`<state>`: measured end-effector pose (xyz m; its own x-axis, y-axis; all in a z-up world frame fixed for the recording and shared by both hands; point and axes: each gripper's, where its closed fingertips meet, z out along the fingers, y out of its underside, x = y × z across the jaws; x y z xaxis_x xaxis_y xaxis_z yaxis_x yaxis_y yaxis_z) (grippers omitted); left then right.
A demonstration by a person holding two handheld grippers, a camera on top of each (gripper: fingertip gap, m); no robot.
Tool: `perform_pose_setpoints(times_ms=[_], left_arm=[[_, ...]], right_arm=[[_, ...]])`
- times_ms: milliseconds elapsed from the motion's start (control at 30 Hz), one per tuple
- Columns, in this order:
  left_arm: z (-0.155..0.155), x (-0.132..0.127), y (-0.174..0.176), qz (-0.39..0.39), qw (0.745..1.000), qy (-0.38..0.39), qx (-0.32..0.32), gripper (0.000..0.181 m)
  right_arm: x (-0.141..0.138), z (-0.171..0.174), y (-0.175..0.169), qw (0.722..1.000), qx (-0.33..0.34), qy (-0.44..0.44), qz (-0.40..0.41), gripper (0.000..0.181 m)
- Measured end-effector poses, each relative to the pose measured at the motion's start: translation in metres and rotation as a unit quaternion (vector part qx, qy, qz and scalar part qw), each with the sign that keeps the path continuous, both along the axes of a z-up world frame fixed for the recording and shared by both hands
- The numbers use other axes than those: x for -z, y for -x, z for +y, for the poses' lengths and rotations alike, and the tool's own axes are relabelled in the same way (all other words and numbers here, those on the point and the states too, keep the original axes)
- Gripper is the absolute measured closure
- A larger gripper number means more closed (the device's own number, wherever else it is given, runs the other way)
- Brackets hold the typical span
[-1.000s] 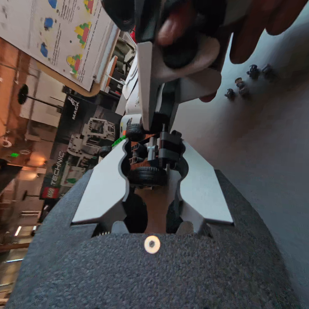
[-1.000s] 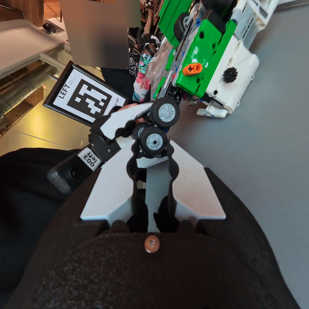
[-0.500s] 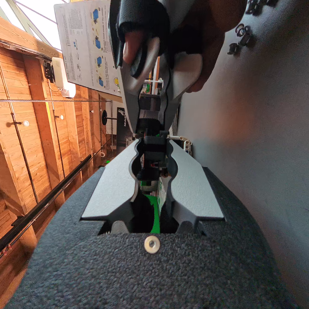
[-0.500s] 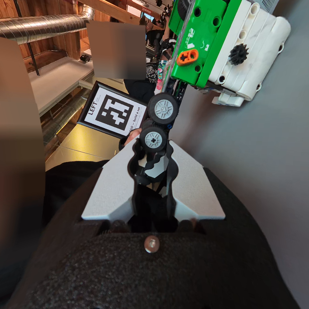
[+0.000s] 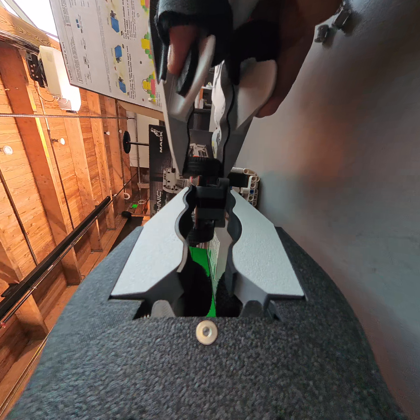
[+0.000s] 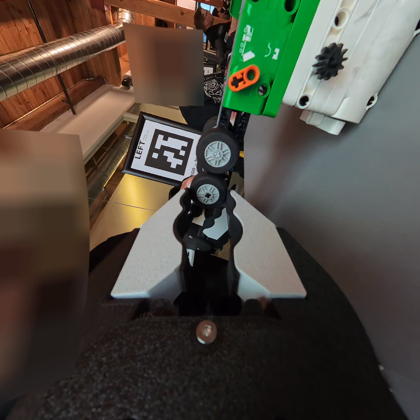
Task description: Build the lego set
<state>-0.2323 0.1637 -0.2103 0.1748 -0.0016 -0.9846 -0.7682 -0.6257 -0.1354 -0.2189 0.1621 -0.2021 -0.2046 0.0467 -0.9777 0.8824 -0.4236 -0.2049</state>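
Note:
My left gripper (image 5: 210, 195) is shut on a black lego chassis piece (image 5: 210, 201), held in the air beside the grey table. My right gripper (image 5: 202, 168) comes in from above in that view and is shut on a small black wheel (image 5: 201, 165) at the end of the same piece. In the right wrist view my right gripper (image 6: 208, 197) pinches that wheel (image 6: 208, 193), grey hub facing the camera. A second, larger wheel (image 6: 217, 154) sits just beyond it. A green and white lego truck body (image 6: 268, 59) stands behind.
Small black lego pins (image 5: 334, 22) lie on the grey table (image 5: 341, 204) at top right. The set's black box (image 5: 159, 172) and a printed instruction sheet (image 5: 109, 45) stand at the back. A framed marker card (image 6: 166, 152) stands beyond the wheels. A white beam part (image 5: 248, 188) lies by the box. The tips of both grippers are at nearly the same place.
Both grippers have rotated together with the wheeled piece; the table now runs up the right side of both views. The green and white body has come closer in the right wrist view.

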Motion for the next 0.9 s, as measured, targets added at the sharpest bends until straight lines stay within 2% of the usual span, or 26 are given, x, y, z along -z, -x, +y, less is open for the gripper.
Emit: perform_pose_setpoints(times_ms=[100,167,233,367,433,467,533,600,700,767,800,833,900], left_arm=[[0.0,0.0,0.0,0.005,1.0,-0.002,-0.007,0.157],[-0.009,-0.003,0.018,-0.001,0.999,-0.006,-0.044,0.157],[-0.015,-0.004,0.029,-0.009,0.999,-0.004,-0.054,0.157],[-0.009,-0.001,0.022,0.009,0.999,0.007,-0.046,0.157],[-0.006,0.001,0.019,0.011,0.999,0.002,-0.04,0.156],[-0.006,0.002,0.018,0.004,0.999,-0.004,-0.039,0.156],[-0.006,0.004,0.015,-0.023,0.999,-0.013,-0.034,0.153],[-0.006,0.003,0.005,-0.063,0.997,-0.029,-0.016,0.144],[-0.009,-0.006,-0.016,-0.141,0.988,-0.061,0.027,0.138],[-0.012,-0.015,-0.027,-0.249,0.962,-0.101,0.055,0.138],[-0.013,-0.02,-0.032,-0.325,0.935,-0.125,0.069,0.137],[-0.014,-0.025,-0.036,-0.409,0.896,-0.15,0.085,0.137],[-0.013,-0.04,-0.045,-0.572,0.788,-0.193,0.119,0.137]], right_arm=[[0.0,0.007,-0.004,1.0,0.003,-0.005,0.003,0.152],[0.003,0.029,0.0,0.999,0.033,-0.013,0.001,0.152],[0.003,0.045,-0.002,0.999,0.043,-0.03,0.015,0.152],[-0.006,0.037,-0.01,0.997,0.016,-0.051,0.052,0.151],[-0.005,0.033,-0.01,0.989,0.016,-0.108,0.098,0.151],[0.002,0.033,-0.008,0.975,0.018,-0.173,0.136,0.152],[0.007,0.036,-0.003,0.926,0.032,-0.296,0.232,0.151],[0.003,0.039,0.002,0.862,0.06,-0.384,0.326,0.151],[-0.009,0.034,-0.001,0.763,0.084,-0.458,0.448,0.151],[-0.013,0.031,-0.002,0.731,0.093,-0.481,0.475,0.151],[-0.016,0.027,-0.005,0.726,0.091,-0.478,0.486,0.151],[-0.022,0.024,-0.008,0.719,0.097,-0.47,0.503,0.151],[-0.033,0.017,-0.014,0.703,0.106,-0.458,0.534,0.151]])
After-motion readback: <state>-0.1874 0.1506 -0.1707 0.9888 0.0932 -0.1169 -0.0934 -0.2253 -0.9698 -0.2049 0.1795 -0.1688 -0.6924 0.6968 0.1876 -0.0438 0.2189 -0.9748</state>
